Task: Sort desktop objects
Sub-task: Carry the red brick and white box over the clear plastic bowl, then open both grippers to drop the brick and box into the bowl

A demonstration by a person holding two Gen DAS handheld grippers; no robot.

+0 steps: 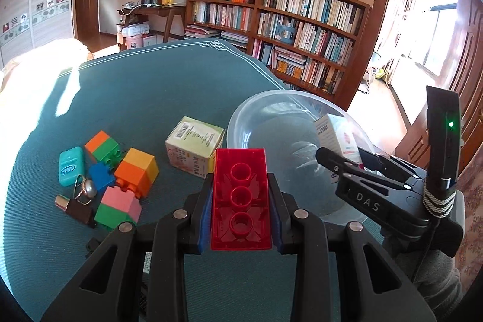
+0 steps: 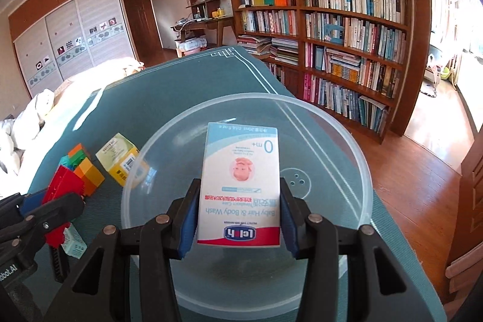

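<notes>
over bowl: "baby hair & body wash" box

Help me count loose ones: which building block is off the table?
The red block, clamped in the left gripper; the others sit on the cloth.

Left claw is clamped down on a red brick, fingers squeezing its long sides, pointing toward 12 o'clock in its own view. Right claw is closed on a white box, blue pads pressed flat against both edges, box sticking straight out ahead. From the left wrist view the right claw shows up at about 3 o'clock, angled in toward 10 o'clock. From the right wrist view the left claw sits at 9 o'clock, close alongside.
</notes>
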